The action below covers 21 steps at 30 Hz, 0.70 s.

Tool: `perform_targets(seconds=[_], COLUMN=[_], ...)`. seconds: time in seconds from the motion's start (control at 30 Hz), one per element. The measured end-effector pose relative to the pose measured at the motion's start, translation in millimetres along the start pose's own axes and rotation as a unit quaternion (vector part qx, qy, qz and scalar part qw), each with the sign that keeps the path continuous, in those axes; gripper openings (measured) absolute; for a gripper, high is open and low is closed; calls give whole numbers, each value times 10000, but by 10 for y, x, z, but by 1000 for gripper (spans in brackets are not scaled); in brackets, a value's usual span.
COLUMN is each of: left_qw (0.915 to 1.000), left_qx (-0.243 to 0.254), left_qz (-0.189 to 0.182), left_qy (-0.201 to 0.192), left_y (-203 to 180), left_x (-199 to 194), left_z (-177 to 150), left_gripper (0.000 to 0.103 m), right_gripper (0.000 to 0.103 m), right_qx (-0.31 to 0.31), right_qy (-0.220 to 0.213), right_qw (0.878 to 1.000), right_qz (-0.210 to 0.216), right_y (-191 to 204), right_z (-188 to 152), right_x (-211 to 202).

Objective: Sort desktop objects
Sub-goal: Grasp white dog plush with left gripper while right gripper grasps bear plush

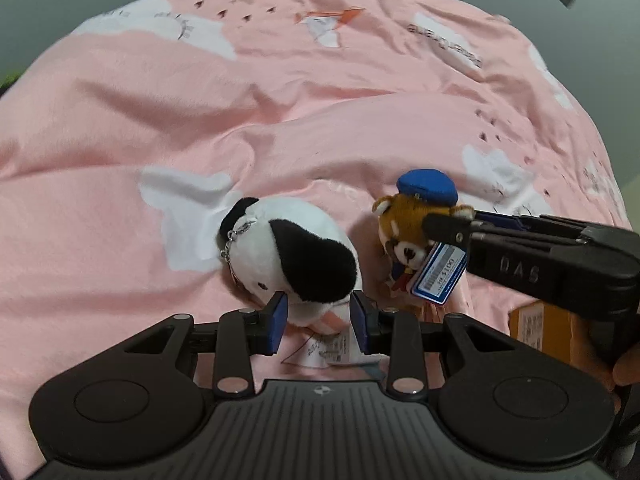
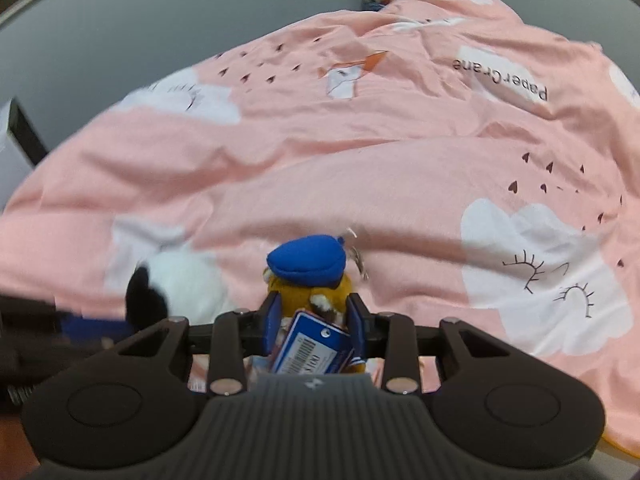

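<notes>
Pink cotton quilt (image 1: 160, 128), creased and printed with white clouds, covers the bed; broad open fabric stretches toward 12 o'clock. Left gripper (image 1: 319, 314) has its jaws clamped on the fluffy black-and-white dog plush (image 1: 288, 252). At 3 o'clock, right gripper (image 2: 313, 322) squeezes the brown bear plush (image 2: 310, 280) in its blue felt beret, glossy price tag (image 2: 312, 350) dangling
</notes>
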<state>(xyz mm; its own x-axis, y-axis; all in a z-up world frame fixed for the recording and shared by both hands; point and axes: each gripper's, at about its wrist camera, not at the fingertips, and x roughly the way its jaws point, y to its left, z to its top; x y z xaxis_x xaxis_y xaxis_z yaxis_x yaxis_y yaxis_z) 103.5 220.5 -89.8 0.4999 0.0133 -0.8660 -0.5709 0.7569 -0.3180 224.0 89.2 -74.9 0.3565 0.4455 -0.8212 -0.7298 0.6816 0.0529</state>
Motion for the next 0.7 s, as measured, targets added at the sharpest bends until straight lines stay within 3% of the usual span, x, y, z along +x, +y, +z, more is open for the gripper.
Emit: perform_targets(seconds=[0.13, 0.23, 0.4, 0.6, 0.7], left_qw=[9992, 9985, 9981, 9964, 9964], left_qx=[-335, -486, -441, -752, -761], left_qz=[158, 194, 226, 151, 140], left_qy=[-137, -180, -379, -357, -340], left_y=[16, 24, -30, -6, -34], left_x=[120, 184, 247, 319, 360], left_z=[26, 55, 85, 133, 152], left_gripper=[38, 38, 40, 50, 58], right_gripper=[38, 46, 49, 49, 49], right_qx=[257, 286, -256, -1113, -1293], right_qy=[-78, -77, 50, 241, 424], right_qw=[9996, 9993, 9991, 9935, 9907], right_qz=[113, 248, 339, -57, 10], right_y=[-85, -118, -50, 60, 36], right_z=[72, 70, -62, -92, -49], right_x=[105, 71, -23, 167, 333])
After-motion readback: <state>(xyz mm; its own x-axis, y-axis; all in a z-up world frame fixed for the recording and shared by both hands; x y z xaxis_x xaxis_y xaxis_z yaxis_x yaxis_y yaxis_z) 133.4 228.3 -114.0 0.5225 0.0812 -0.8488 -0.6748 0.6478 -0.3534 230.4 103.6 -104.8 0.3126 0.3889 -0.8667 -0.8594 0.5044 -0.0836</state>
